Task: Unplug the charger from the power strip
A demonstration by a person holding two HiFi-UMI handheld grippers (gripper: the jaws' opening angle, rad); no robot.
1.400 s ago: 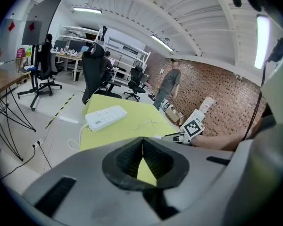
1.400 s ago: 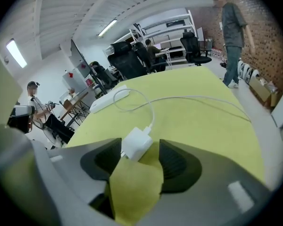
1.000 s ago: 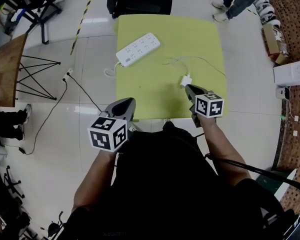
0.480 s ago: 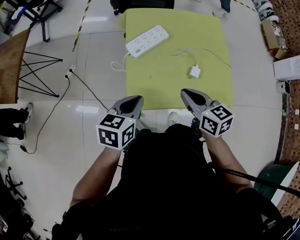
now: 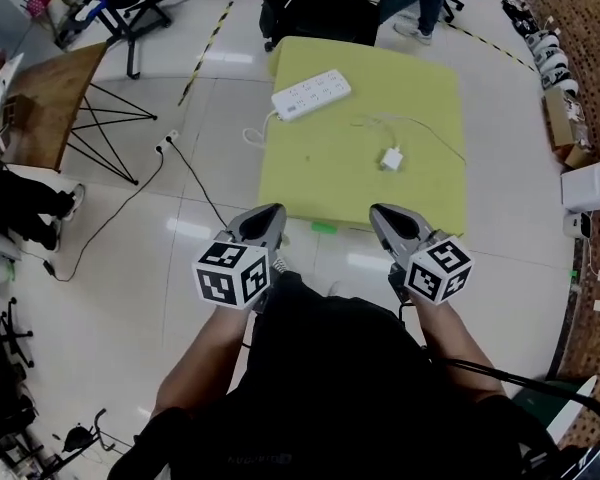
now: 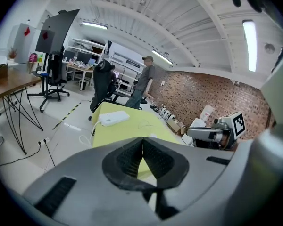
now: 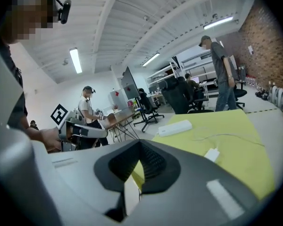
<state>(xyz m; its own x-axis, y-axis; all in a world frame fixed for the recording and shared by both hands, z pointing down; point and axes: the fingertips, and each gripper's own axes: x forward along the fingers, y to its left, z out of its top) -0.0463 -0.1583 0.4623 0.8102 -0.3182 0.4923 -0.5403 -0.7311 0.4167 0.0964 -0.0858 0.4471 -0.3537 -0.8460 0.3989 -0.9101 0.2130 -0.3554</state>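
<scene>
Right gripper (image 5: 383,215), a second ago with its tip at the charger (image 5: 391,158), now drawn back past the yellow table's (image 5: 310,183) near edge, charger lying alone well apart from it, left gripper (image 5: 271,214) pulled back alongside, table farther off.

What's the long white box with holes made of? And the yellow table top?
The power strip looks like hard white plastic: smooth, with moulded socket holes. The yellow table top looks matte, showing no reflections, unlike the shiny floor; maybe cloth or a mat, I cannot tell which.
</scene>
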